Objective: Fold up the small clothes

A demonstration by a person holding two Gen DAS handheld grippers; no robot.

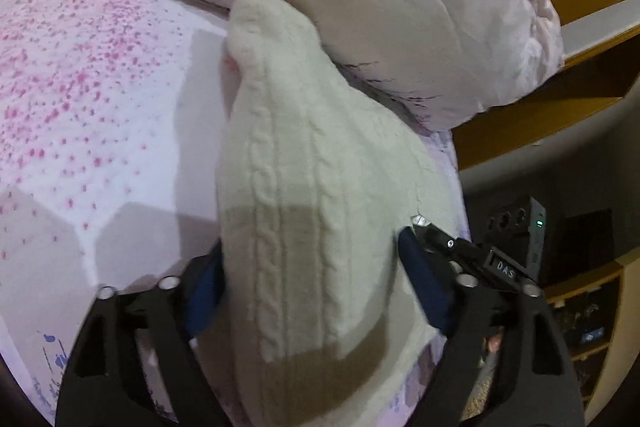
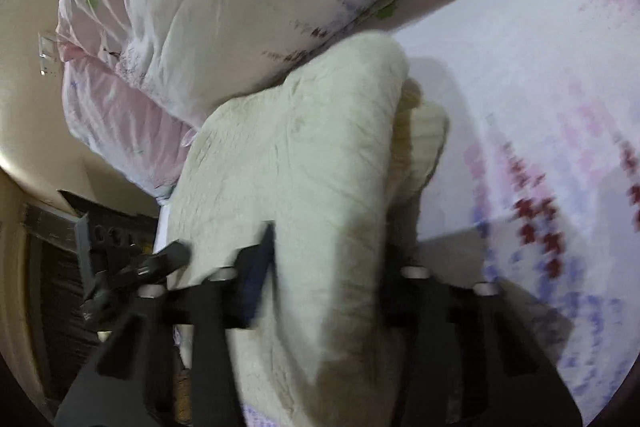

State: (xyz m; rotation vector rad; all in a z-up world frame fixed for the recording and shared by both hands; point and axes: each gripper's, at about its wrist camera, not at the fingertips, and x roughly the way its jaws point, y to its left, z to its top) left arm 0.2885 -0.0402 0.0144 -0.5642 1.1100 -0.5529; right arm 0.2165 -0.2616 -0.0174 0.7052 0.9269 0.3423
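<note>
Reading "DAS", lettering [image 1: 505, 266] marks the right gripper [image 1: 460, 247] beside the sweater [image 1: 312, 167].

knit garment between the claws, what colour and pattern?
Cream white cable-knit garment, with braided ribs running lengthwise. Clearest in the left wrist view.

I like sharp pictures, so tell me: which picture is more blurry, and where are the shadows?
Right wrist view: smeared, especially the flowers on the bed sheet and the cream knit garment. Left wrist view: sharper, the cable pattern on the garment is clear, and a grey shadow band crosses its near end. Both views bend straight lines near the round edges.
</note>
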